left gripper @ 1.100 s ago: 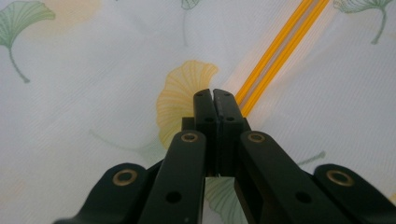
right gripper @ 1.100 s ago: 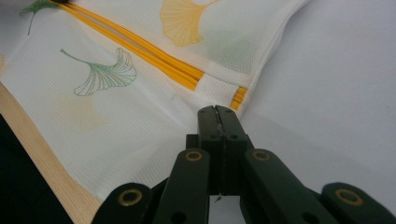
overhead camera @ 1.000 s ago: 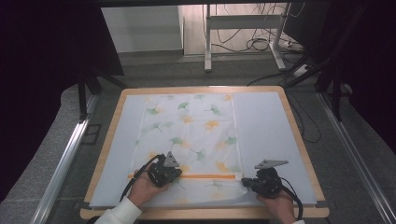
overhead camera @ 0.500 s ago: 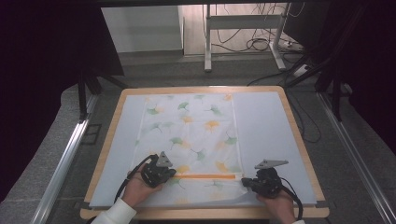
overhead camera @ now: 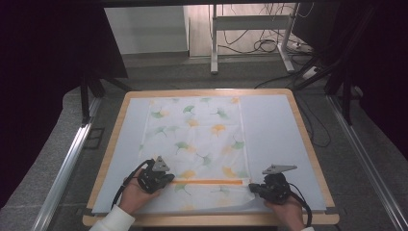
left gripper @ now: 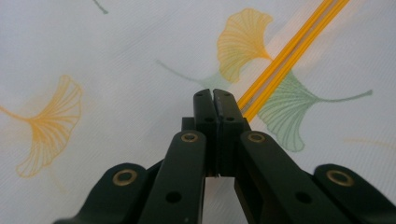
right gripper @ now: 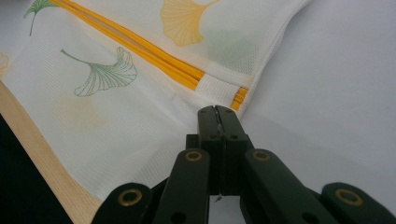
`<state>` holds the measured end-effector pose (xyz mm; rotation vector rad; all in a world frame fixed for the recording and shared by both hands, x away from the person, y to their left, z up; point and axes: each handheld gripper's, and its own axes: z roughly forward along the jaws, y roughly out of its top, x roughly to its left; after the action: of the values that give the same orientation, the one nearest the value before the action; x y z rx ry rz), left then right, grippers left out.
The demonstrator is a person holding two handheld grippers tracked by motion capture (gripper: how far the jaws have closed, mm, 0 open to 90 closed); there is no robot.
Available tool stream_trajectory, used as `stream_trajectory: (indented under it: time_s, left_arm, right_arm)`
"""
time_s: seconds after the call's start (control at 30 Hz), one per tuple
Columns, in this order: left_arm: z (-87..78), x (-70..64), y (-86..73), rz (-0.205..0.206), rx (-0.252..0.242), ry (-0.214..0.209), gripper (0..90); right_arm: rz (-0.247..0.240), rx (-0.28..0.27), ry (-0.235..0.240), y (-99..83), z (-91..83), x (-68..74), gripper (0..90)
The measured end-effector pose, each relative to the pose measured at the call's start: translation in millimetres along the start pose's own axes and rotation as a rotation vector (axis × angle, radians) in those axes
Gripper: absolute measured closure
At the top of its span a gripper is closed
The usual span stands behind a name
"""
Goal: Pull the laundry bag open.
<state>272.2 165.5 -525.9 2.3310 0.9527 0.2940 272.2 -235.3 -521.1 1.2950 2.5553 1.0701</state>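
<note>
— What does the cloth (overhead camera: 197,144) look like?
— White, with green and yellow leaf prints and an orange stripe (overhead camera: 209,182) near the table's front edge. It lies flat down the middle of the table (overhead camera: 308,159).
— And the tongs?
— The left gripper (overhead camera: 163,179) is pressed together on the cloth; the right gripper (overhead camera: 254,188) is pressed together at its front right corner, though a pinch can't be told.
— Surroundings?
— Pale mat, wooden rim, grey floor (overhead camera: 192,72), cables (overhead camera: 269,45).

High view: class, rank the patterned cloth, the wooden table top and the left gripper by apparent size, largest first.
1. wooden table top
2. patterned cloth
3. left gripper, clearly the smallest.
</note>
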Motion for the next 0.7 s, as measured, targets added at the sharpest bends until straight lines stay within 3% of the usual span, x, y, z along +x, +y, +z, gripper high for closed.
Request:
stream_trajectory:
  time_s: [0.7]
  left_arm:
    - [-15.1, 19.5, -23.2, -0.059, -0.009, 0.03, 90.0]
  right_arm:
    - [-0.006, 0.002, 0.0, 0.1, -0.2, -0.5, 89.6]
